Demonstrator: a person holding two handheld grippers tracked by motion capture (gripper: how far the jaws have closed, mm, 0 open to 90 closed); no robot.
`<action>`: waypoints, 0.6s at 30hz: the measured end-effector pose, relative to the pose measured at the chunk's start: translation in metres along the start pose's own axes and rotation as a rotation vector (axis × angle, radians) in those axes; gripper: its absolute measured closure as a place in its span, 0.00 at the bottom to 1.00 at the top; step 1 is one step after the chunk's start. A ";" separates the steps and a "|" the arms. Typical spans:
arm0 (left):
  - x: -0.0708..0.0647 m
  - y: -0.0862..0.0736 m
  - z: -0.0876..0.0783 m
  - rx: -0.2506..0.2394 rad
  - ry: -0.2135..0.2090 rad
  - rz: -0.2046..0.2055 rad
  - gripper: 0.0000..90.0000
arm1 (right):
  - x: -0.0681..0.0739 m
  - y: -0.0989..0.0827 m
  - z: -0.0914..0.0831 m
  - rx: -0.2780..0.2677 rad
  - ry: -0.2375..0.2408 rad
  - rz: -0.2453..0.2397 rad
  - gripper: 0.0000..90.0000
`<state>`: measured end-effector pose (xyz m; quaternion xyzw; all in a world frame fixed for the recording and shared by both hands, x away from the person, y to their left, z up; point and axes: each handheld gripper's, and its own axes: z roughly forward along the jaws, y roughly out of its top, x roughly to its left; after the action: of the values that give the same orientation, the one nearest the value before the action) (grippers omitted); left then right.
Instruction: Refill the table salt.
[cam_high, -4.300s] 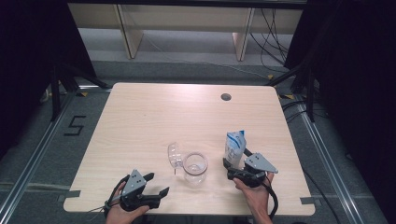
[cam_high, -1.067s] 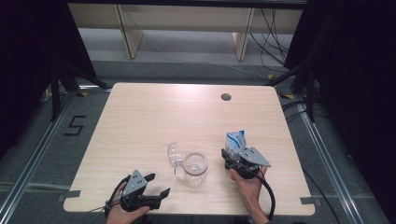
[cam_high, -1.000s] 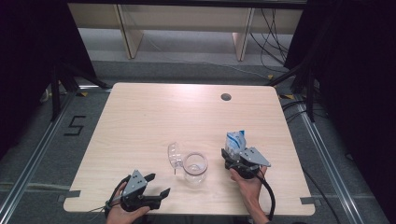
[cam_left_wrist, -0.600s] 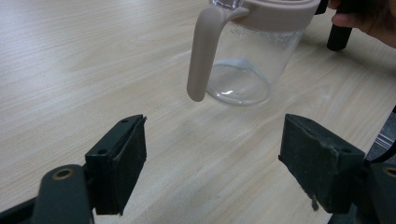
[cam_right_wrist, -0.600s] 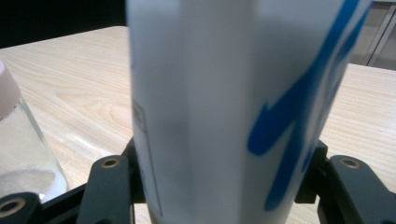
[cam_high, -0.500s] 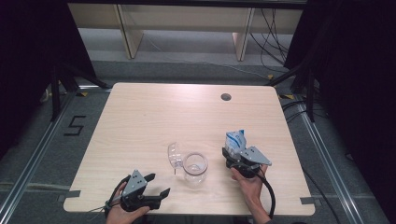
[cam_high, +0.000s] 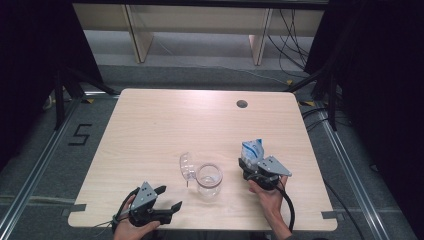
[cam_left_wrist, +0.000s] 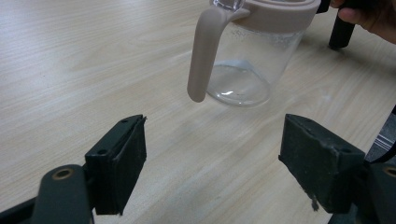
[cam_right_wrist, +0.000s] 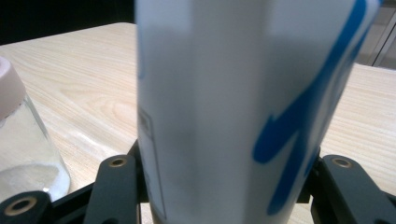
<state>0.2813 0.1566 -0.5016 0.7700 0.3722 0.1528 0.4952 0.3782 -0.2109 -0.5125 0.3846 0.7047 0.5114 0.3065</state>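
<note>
Pale wooden table (cam_high: 165, 125) on a grey floor, dark curtains at both sides, viewed from above and along each gripper

Right gripper (cam_high: 253, 169): jaws clamped on the carton (cam_high: 253, 150), one jaw against each side of it; they have just been closing, with the carton between them. In the right gripper view the carton (cam_right_wrist: 243, 107) stands upright, white with blue markings, rising from between the two black jaws. The grip is low on the carton, whose folded top shows above the gripper in the high view. The person's right hand (cam_high: 267, 192) holds the gripper from the near side, its cable trailing toward the table's near edge

Left gripper (cam_high: 167, 200): jaws wide apart, nothing between them. It lies near the table's near left edge, held in the left hand (cam_high: 131, 227), and points toward the jug. In the left gripper view bare tabletop shows between the pads

Jug (cam_high: 208, 179): clear glass with a beige rim and handle (cam_left_wrist: 205, 51), upright, between the two grippers and apart from both; just left of the carton. A clear lid (cam_high: 187, 166) lies touching or just beside its left side; which cannot be told

Small dark round hole (cam_high: 242, 104) near the table's far right edge, well apart from everything else
</note>
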 end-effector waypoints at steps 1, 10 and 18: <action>0.000 0.000 0.000 0.000 -0.001 0.000 0.25 | 0.001 0.001 -0.001 0.009 -0.008 -0.008 0.51; 0.000 0.000 -0.001 0.003 0.009 0.001 0.25 | 0.014 0.016 -0.008 -0.001 0.026 -0.089 0.52; 0.001 0.000 -0.001 -0.002 0.004 0.000 0.25 | 0.019 0.024 -0.013 -0.028 0.041 -0.192 0.52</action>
<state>0.2814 0.1574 -0.5014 0.7691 0.3731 0.1546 0.4954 0.3632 -0.1964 -0.4866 0.3002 0.7373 0.4974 0.3449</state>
